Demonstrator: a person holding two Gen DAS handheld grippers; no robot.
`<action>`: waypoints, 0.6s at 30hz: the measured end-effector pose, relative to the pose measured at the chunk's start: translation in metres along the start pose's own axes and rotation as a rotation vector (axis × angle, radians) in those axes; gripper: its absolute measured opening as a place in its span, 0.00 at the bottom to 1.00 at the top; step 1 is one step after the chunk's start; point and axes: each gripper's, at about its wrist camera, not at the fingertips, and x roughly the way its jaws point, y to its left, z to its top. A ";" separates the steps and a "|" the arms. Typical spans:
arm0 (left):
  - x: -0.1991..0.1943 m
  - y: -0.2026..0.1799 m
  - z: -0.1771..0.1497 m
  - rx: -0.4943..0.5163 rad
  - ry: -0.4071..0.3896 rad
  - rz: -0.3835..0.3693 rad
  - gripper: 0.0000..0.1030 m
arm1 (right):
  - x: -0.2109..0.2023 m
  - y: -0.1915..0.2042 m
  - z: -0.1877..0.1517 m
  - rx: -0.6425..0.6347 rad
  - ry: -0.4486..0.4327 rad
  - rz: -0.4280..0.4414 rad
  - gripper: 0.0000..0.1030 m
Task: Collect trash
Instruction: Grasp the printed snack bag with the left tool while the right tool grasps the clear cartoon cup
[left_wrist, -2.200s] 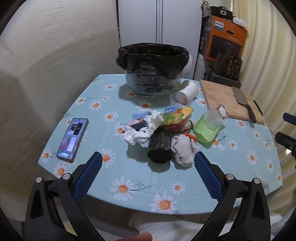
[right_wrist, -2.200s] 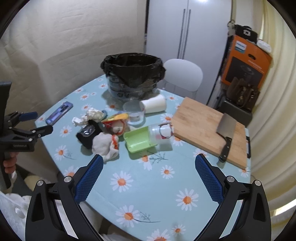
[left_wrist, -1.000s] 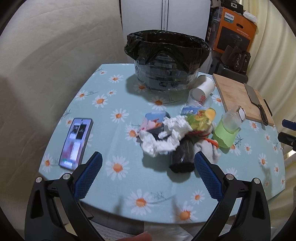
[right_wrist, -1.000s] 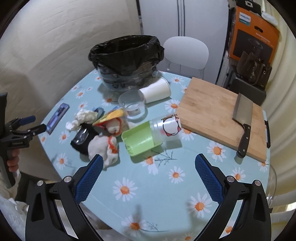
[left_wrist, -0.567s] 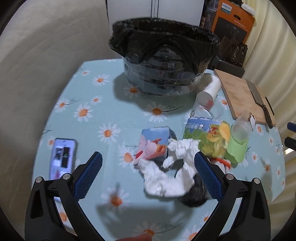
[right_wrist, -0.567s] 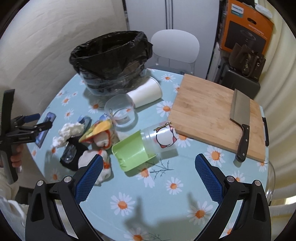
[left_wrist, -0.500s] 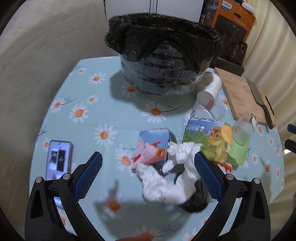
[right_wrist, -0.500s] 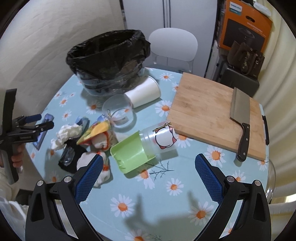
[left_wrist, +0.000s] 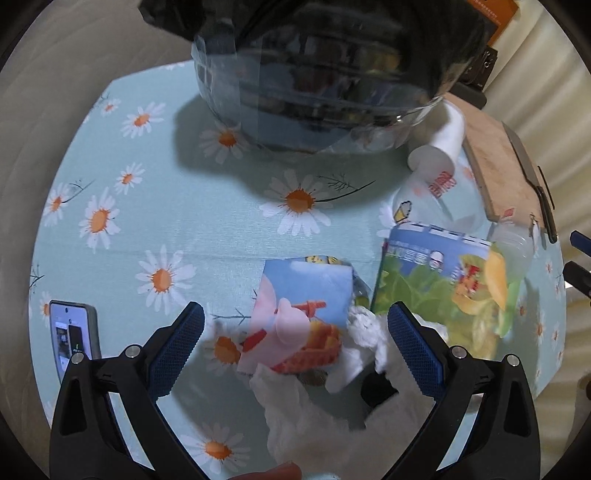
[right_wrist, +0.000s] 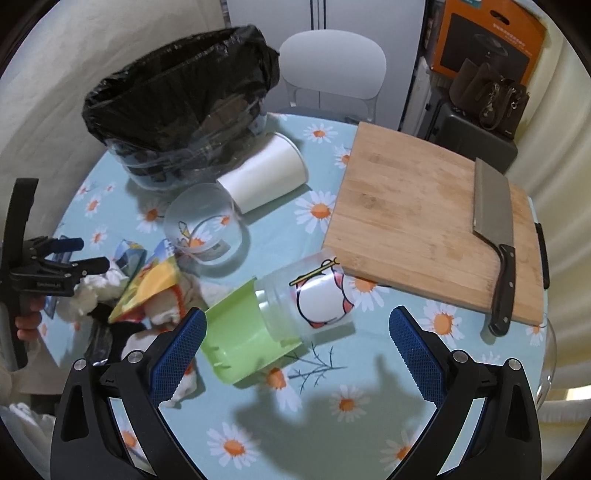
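Observation:
My left gripper (left_wrist: 295, 339) is open, low over a trash pile: a pink-and-blue wrapper (left_wrist: 299, 317) lies between its fingers, crumpled white tissue (left_wrist: 317, 417) below it, a green snack bag (left_wrist: 443, 280) to the right. The left gripper also shows at the far left of the right wrist view (right_wrist: 79, 253), above the pile. My right gripper (right_wrist: 293, 343) is open over a green-lidded clear cup (right_wrist: 280, 314) lying on its side. A bin with a black bag (right_wrist: 177, 118) stands at the back; it also shows in the left wrist view (left_wrist: 325, 74).
A white paper cup (right_wrist: 266, 173) and a clear cup (right_wrist: 203, 225) lie near the bin. A wooden cutting board (right_wrist: 424, 218) with a cleaver (right_wrist: 495, 236) is at the right. A phone (left_wrist: 72, 336) lies at the table's left edge. A white chair (right_wrist: 332, 66) stands behind.
My left gripper has moved forward and down onto the trash pile, closer to the bin. My right gripper has moved down toward the green-lidded cup. Both stay open.

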 end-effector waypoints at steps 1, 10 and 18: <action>0.005 0.000 0.003 0.002 0.015 0.006 0.94 | 0.005 0.000 0.001 0.000 0.006 -0.001 0.92; 0.035 0.002 0.018 0.004 0.113 -0.016 0.94 | 0.034 -0.004 0.008 0.018 0.046 0.002 0.92; 0.061 0.006 0.022 0.000 0.162 -0.007 0.94 | 0.051 -0.010 0.008 0.030 0.080 0.016 0.92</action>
